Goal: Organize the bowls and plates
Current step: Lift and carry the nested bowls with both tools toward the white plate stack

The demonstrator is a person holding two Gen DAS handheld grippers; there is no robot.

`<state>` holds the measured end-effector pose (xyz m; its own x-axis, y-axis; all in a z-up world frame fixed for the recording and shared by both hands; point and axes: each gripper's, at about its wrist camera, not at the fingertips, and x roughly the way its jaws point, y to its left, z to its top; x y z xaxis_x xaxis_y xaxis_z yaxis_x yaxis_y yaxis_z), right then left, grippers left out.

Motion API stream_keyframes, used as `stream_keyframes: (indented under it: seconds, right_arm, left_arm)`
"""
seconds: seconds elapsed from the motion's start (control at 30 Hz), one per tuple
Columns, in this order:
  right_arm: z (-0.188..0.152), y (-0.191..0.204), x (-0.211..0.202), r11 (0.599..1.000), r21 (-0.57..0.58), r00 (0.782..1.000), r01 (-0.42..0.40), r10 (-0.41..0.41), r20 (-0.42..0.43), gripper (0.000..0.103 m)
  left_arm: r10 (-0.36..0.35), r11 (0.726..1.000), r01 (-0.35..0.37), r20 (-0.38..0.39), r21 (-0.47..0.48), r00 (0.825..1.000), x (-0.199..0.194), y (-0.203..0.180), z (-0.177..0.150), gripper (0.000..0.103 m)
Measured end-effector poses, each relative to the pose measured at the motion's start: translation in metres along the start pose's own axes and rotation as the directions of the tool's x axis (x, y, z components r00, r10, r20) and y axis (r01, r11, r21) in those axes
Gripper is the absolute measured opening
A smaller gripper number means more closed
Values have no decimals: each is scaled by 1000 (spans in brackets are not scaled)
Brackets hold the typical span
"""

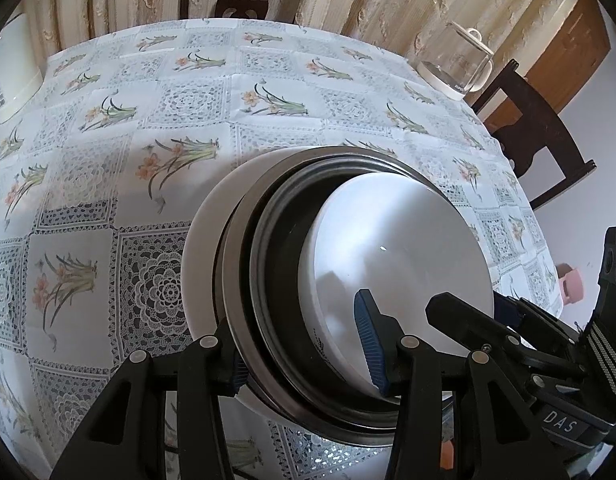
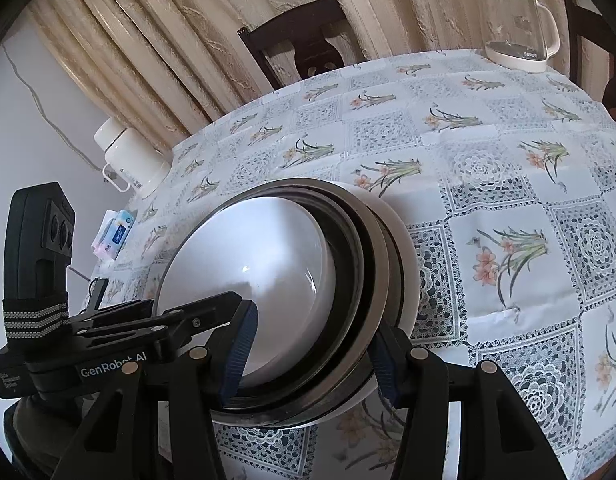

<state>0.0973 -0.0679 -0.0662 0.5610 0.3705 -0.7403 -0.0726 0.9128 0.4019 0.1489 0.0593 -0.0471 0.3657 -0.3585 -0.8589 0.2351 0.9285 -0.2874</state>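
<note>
Left gripper [image 1: 304,354]: clamped across the near rim of the stack of bowls [image 1: 348,280], one pad inside, one outside.
Stack of bowls: nested white and steel, tilted on its side, near the tabletop's [image 1: 148,100] front edge.
Right gripper [image 2: 308,360]: gripping the same stack's rim from the other side.
Glass kettle [image 2: 516,24]: far right corner.

One nested stack of dishes [image 1: 348,280]: two white, two dark-rimmed metal. Two grippers, one glass kettle [image 2: 516,24], one white jug [image 2: 128,156], two chairs.
</note>
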Motion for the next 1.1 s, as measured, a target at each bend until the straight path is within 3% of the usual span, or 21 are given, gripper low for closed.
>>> stream_keyframes:
  seconds: [0.4, 1.1]
  right_arm:
    - [-1, 0, 0, 1000, -12, 1000, 4, -3, 16, 57]
    - [-7, 2, -2, 999, -48, 996, 14, -10, 84, 57]
  left_arm:
    - [28, 999, -31, 63, 45, 998, 1, -10, -10, 54]
    - [28, 998, -34, 99, 59, 995, -1, -10, -13, 54]
